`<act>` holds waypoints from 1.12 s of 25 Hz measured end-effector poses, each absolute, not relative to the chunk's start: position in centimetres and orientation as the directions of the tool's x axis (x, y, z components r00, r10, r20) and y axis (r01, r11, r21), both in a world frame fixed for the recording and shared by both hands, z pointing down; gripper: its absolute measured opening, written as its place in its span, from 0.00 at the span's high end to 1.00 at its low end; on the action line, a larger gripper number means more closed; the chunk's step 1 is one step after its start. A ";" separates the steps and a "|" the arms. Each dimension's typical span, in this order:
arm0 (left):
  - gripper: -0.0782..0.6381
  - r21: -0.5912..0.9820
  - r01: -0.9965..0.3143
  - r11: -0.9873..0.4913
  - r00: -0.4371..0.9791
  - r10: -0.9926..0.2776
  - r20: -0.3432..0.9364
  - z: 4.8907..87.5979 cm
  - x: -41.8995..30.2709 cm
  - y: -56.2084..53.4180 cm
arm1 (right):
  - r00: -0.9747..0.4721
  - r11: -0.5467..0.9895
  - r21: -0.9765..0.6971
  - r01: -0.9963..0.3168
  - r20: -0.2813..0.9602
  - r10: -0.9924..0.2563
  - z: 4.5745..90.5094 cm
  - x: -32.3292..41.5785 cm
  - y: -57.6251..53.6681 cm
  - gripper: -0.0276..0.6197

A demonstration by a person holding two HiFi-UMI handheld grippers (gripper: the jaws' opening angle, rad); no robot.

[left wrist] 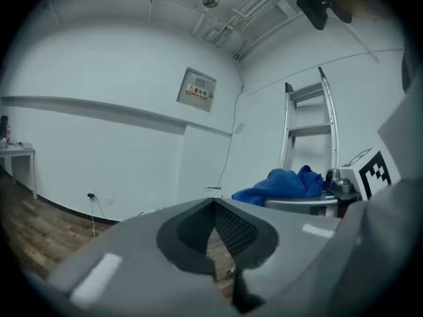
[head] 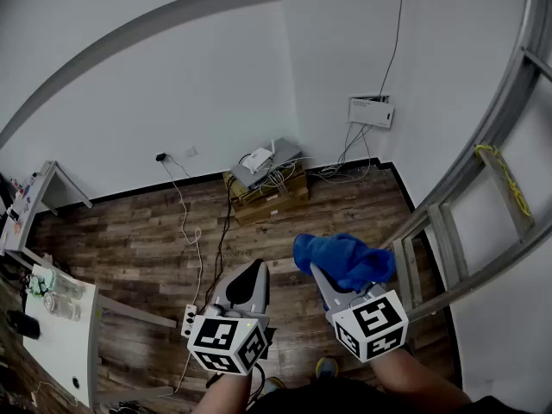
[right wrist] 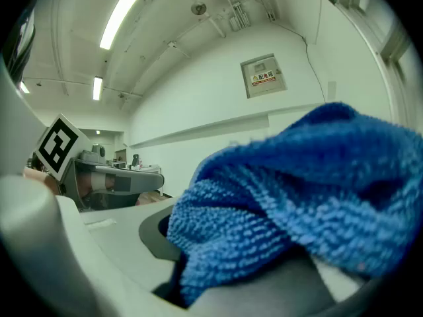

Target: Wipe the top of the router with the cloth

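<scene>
A small white router [head: 257, 159] lies on a grey flat box on a wooden crate [head: 269, 197] against the far wall, well ahead of both grippers. My right gripper [head: 317, 272] is shut on a bunched blue cloth [head: 341, 260], which covers its fingertips; in the right gripper view the cloth [right wrist: 297, 190] fills the jaws of the right gripper [right wrist: 198, 249]. My left gripper [head: 254, 270] is held beside it, shut and holding nothing. In the left gripper view the left gripper [left wrist: 215, 207] points at the wall, and the cloth [left wrist: 287, 183] shows to its right.
Cables run from the crate to a wall box [head: 371, 111] and a power strip [head: 189, 319] on the wooden floor. An aluminium ladder [head: 483, 205] leans at the right. A white table [head: 60, 339] with small items stands at the lower left.
</scene>
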State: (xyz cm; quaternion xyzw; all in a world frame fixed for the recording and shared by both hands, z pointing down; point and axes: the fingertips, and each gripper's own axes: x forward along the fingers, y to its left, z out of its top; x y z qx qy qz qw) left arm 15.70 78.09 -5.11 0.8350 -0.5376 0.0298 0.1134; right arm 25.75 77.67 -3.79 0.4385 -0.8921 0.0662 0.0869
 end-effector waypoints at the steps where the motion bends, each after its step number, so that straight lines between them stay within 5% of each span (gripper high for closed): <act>1: 0.89 0.159 -0.905 -0.394 0.418 -0.893 0.168 -4.8 15.8 77.5 | -0.602 0.609 -0.037 -0.792 0.210 -0.770 -3.5 26.0 77.0 0.82; 13: 0.89 0.186 -0.900 -0.394 0.426 -0.885 0.189 -2.1 13.2 66.3 | -0.605 0.604 -0.087 -0.792 0.240 -0.759 -0.5 23.6 65.4 0.81; 28: 0.89 0.231 -0.813 -0.535 0.577 -0.791 0.202 -4.2 0.0 32.8 | -0.532 0.534 -0.073 -0.842 0.273 -0.801 -2.9 8.0 34.5 0.80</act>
